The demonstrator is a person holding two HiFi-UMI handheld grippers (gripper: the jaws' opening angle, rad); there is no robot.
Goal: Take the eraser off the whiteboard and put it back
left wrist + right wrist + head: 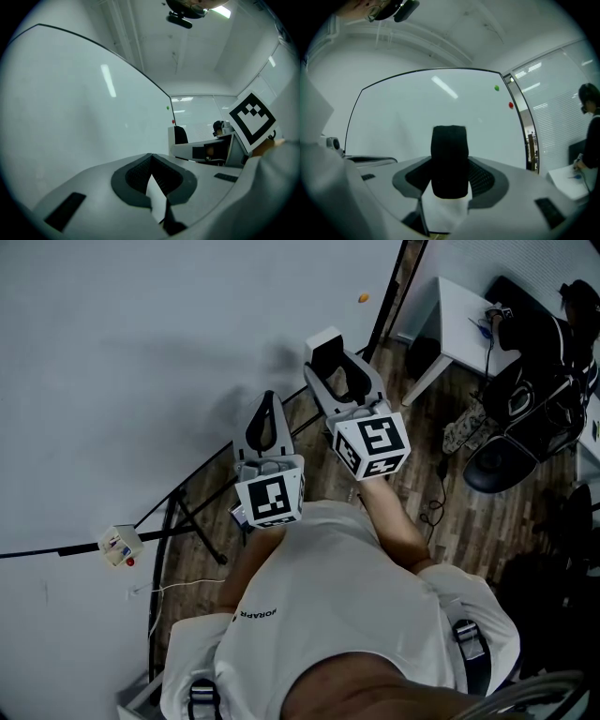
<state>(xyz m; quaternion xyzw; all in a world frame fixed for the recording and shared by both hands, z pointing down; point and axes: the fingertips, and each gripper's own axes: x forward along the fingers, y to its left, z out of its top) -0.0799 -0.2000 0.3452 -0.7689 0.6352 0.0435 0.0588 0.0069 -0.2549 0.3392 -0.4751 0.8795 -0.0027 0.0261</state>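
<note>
The whiteboard [141,381] stands upright in front of me and fills the left of the head view. My right gripper [330,357] is shut on the eraser [324,341], a white block with black felt. In the right gripper view the eraser [449,159] stands upright between the jaws, level with the whiteboard [417,108] and a short way off it. My left gripper [269,399] hangs lower and to the left, near the board, its jaws shut with nothing in them. In the left gripper view its tips [151,159] meet beside the whiteboard [70,117].
A green magnet [496,87] and a red magnet [510,105] stick near the board's right edge. The board's stand legs [187,512] reach across the wooden floor. A white table [459,315], a black chair [525,418] and a seated person [590,112] are at the right.
</note>
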